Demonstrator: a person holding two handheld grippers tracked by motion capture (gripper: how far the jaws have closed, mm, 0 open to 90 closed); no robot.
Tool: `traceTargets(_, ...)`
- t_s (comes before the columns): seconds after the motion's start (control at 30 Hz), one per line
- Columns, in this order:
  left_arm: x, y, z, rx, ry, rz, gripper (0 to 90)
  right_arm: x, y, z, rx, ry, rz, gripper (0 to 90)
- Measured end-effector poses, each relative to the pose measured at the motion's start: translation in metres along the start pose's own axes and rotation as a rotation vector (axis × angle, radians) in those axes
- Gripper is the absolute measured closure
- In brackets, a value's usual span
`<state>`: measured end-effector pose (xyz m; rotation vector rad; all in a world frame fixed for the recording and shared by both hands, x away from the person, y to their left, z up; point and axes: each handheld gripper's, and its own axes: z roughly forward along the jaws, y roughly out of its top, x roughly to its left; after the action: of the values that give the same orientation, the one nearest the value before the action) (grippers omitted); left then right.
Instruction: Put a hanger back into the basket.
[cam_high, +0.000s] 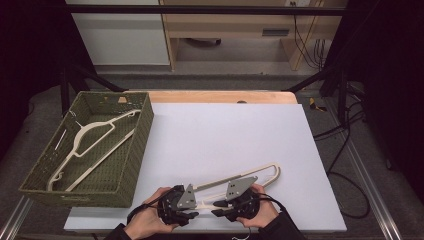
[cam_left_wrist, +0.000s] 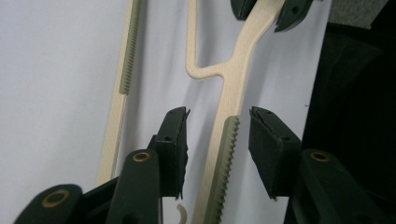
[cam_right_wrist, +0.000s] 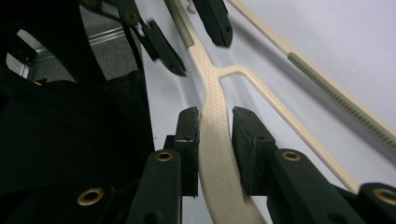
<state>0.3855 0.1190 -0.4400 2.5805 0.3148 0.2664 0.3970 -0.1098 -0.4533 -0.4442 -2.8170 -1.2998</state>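
White table (cam_high: 225, 130), cream hanger (cam_high: 250, 175) at near edge, right gripper (cam_right_wrist: 215, 135) jaws clamped on it, left gripper (cam_left_wrist: 217, 140) jaws apart astride it

a cream plastic hanger (cam_high: 235, 182) with green ridged grip strips lies flat near the white table's front edge.

Table (cam_high: 220, 96): wooden top, light wood edge showing along far side. Covered by large white sheet/board (cam_high: 225, 135), rectangular, reaching to near edge.

On it:
1. Woven olive-green basket (cam_high: 137, 150), rectangular, open top, at left, overhanging white sheet's left edge; set at a slight angle.
2. Cream plastic clothes hanger (cam_high: 260, 172), w/ grey-green ribbed grip strips, lying flat on white sheet near front edge, centre-right, long axis running diagonally up to the right.
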Motion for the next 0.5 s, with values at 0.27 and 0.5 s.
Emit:
traceTargets(0.27,-0.002,0.000,-0.001,0.023,0.027,0.064,75.9,0.000,0.003,-0.004,-0.015,0.006,0.008,72.3)
traceTargets(0.5,-0.006,0.000,-0.002,0.001,-0.002,0.105,80.1,-0.003,0.006,-0.028,-0.149,-0.056,0.060,51.6)
